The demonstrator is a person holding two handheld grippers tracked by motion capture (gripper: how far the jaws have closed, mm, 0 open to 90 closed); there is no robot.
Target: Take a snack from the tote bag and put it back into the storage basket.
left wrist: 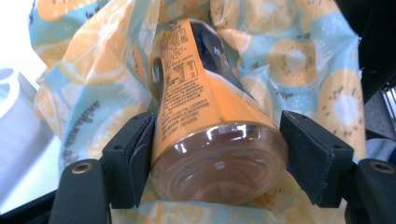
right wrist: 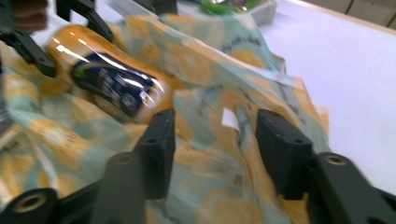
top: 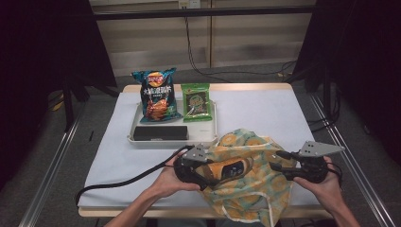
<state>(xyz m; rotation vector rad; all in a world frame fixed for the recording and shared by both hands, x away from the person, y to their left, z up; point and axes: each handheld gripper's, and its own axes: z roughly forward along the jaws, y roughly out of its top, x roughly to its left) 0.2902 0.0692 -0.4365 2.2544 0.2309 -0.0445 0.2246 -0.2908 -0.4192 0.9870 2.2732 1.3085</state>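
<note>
A bottle (top: 231, 168) with an orange and dark label lies on its side, partly inside a cloth bag (top: 255, 189) printed with lemon and kiwi slices, at the table's front. My left gripper (top: 212, 173) is shut on the bottle's base. In the left gripper view both pads press the clear bottom of the bottle (left wrist: 205, 121), with the bag (left wrist: 299, 60) around it. My right gripper (top: 275, 160) stands open at the bag's right side. In the right gripper view its jaws (right wrist: 215, 135) straddle the blurred cloth (right wrist: 224, 56), and the bottle (right wrist: 107, 74) lies beyond.
A white tray (top: 130, 137) behind the bag holds a blue chips bag (top: 156, 94), a green snack packet (top: 196, 101) and a flat black box (top: 160, 133). The white table cover (top: 265, 109) is bare to the right. The bag hangs over the front edge.
</note>
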